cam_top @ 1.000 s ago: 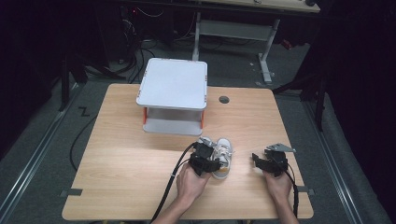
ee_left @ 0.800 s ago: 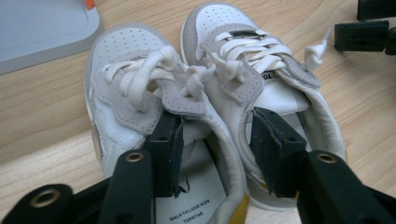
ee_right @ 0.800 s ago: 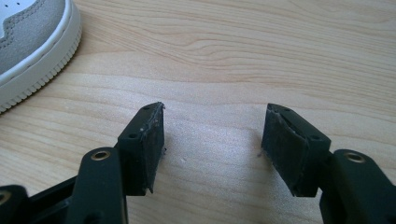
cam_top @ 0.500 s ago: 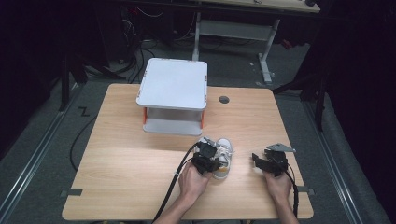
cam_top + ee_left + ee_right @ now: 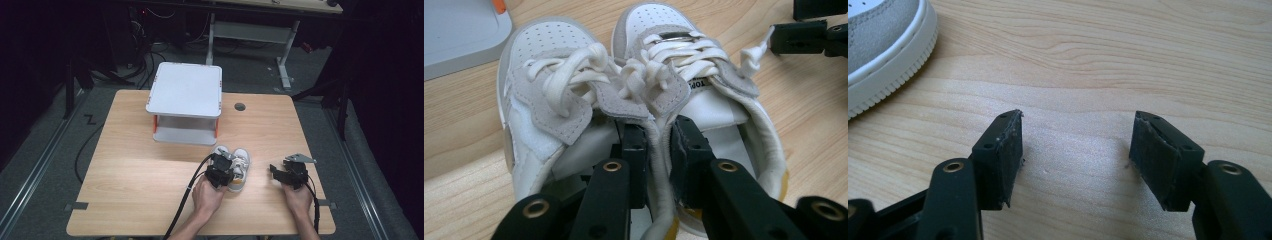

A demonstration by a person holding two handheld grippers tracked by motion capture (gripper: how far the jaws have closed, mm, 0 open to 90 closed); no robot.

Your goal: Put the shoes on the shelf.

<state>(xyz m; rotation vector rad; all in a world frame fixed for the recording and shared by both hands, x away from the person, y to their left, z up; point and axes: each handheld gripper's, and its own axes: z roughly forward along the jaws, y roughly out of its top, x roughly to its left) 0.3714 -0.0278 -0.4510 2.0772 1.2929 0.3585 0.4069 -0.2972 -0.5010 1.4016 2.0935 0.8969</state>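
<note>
Pair of small shoes point(image 5: 234, 164) on table point(image 5: 125, 185) before white shelf point(image 5: 185, 102) — grasped, not lifted. Left gripper point(image 5: 659, 150) pinching both inner collars together. Right gripper point(image 5: 1075, 150) agape, idle — placing left.

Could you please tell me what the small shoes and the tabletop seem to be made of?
Shoes: uppers look like smooth white leather or imitation, with perforated toes, fuzzy grey suede-like overlays, thick woven cotton-like laces and a yellowish, rubbery-looking sole edge. Tabletop: pale wood or wood-look laminate, matte, with printed or natural grain lines; which one cannot be told.
</note>
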